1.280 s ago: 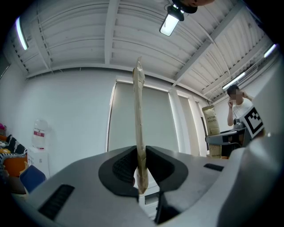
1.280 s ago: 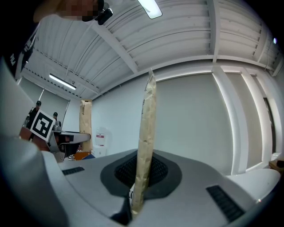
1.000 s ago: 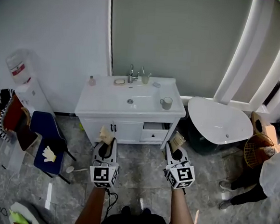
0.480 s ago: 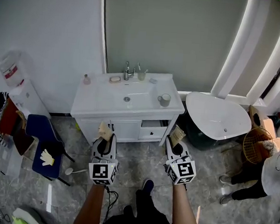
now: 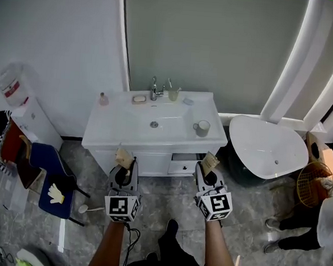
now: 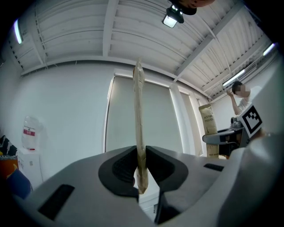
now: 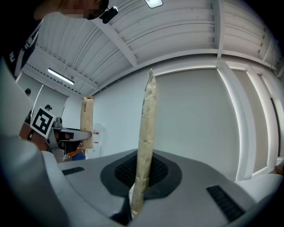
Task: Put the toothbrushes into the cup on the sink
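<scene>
In front of the sink cabinet [image 5: 154, 139], short of its doors, the left tool [image 5: 124, 167] is clamped on a flat kraft-paper toothbrush packet [image 5: 123, 156]. In the left gripper view its dark, ribbed pads [image 6: 119, 167] pinch the sleeve's lower end, and the thin, creased strip stands upright out of them, seen edge-on. The right tool [image 5: 205, 171], level with it toward the cabinet's right side, is closed the same way on a second packet [image 5: 211, 161], a tan paper sleeve that rises slightly tilted from between its pads. Both tools are grey moulded plastic, each with a white cube of black square markers at its rear. Two bare forearms [image 5: 108, 248] reach forward side by side from the bottom of the head view, holding the tools roughly level and parallel, noses toward the cabinet. The cabinet is white, glossy and boxy, with a rectangular basin [image 5: 156, 118] sunk in its top. The cup [image 5: 201, 128], a pale grey mug shape with a handle, stands on the right part of that top, just beside the basin and apart from both tools. Along the top's back edge are a chrome faucet [image 5: 155, 90], a soap dish [image 5: 139, 98] to its left, a small greenish tumbler [image 5: 173, 94] to its right and a little bottle [image 5: 103, 99] near the left corner. Right of the cabinet lies a smooth white oval bathtub [image 5: 268, 149]. Left of the cabinet, on grey marbled floor tiles [image 5: 167, 198], a blue chair [image 5: 41, 157] carries a pale glove [image 5: 55, 193].
</scene>
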`<state>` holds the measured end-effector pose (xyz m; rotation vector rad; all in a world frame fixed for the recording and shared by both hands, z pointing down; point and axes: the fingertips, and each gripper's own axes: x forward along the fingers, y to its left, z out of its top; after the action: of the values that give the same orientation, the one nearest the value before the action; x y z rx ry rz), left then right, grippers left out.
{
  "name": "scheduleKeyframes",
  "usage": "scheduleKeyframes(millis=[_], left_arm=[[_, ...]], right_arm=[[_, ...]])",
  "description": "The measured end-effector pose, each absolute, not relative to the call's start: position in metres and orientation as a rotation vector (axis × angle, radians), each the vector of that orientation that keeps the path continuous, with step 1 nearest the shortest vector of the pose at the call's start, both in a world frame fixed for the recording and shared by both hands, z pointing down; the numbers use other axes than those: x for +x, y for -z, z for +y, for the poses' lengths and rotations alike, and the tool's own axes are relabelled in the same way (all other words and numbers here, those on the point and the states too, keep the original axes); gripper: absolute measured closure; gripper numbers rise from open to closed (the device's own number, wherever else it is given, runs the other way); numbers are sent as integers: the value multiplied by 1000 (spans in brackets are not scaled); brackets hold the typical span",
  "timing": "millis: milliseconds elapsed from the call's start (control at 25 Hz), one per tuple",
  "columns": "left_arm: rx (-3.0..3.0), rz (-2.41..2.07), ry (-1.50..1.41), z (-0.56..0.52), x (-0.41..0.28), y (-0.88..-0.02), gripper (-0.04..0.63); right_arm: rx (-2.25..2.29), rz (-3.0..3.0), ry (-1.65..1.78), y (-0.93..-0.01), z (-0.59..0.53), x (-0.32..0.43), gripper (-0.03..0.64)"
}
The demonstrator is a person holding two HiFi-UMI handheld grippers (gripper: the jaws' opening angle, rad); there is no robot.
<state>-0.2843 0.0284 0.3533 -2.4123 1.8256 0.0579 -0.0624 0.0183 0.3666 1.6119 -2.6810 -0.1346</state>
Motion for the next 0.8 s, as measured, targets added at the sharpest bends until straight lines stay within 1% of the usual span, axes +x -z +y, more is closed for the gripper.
scheduleKeyframes(millis=[280, 480, 800], left_arm=[[-2379, 1864, -51, -75, -254, -351, 525], [-2358, 1877, -63, -125, -236, -342, 525], [-2363, 1877, -41, -183, -241, -341, 525]], right_arm=[[1574, -2713, 139, -364, -90, -36, 589], [1542, -2733, 150, -357, -147, -25, 589], [1542, -2732, 131, -355, -204, -31, 589]])
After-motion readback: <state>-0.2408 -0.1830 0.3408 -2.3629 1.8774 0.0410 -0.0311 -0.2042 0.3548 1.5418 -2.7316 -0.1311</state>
